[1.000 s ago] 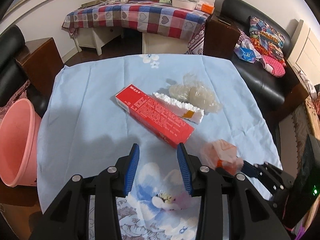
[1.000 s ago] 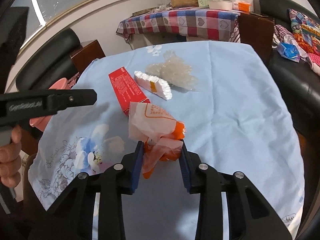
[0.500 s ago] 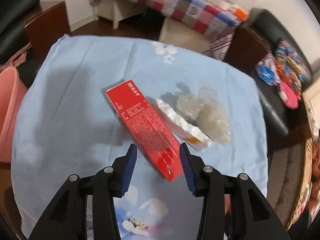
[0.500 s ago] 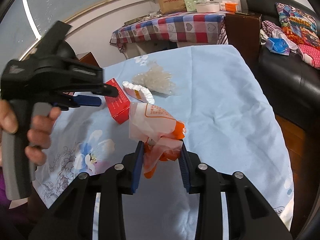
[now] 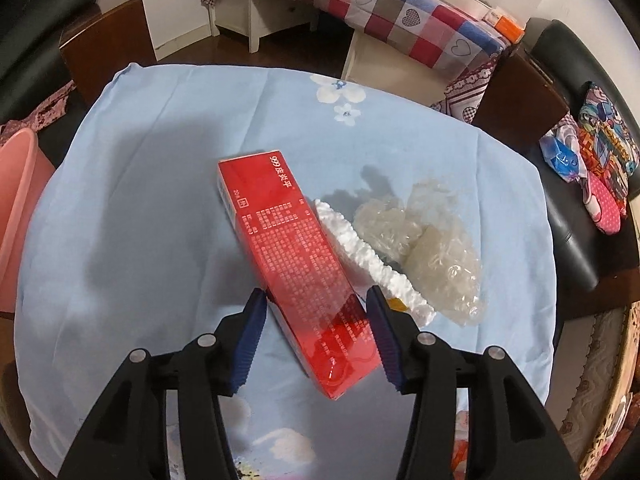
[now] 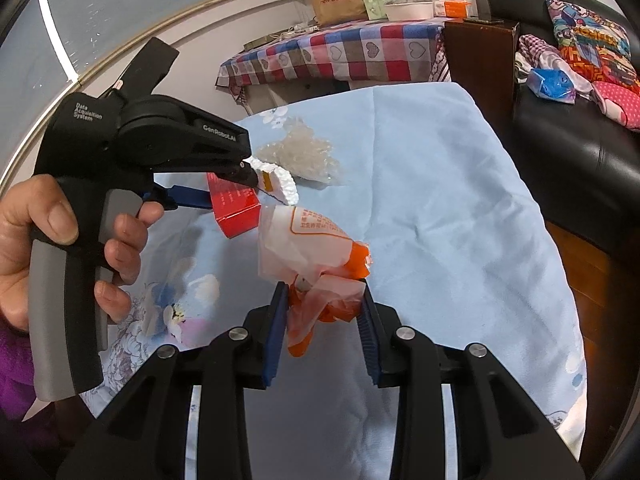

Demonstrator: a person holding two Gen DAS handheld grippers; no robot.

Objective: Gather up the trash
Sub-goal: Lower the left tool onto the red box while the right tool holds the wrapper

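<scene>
A long red carton [image 5: 292, 248] lies on the blue tablecloth; it also shows in the right wrist view [image 6: 234, 206]. My left gripper [image 5: 316, 300] is open, its jaws either side of the carton's near end. Beside the carton lie a white foam strip [image 5: 372, 264] and crumpled clear plastic [image 5: 432, 240]. My right gripper [image 6: 324, 304] is shut on a crumpled orange-and-white plastic bag [image 6: 312, 248], held above the cloth. The left gripper body [image 6: 132, 152] shows in the right wrist view.
A pink plastic tub [image 5: 20, 216] stands off the table's left edge. A black sofa [image 5: 580, 240] with cushions lies right. A checkered-cloth table [image 5: 380, 4] stands behind. Dark wooden side tables flank the table's far corners.
My left gripper has moved forward and down onto the red carton, which now sits between its open jaws. My right gripper keeps hold of the bag, barely moving.
</scene>
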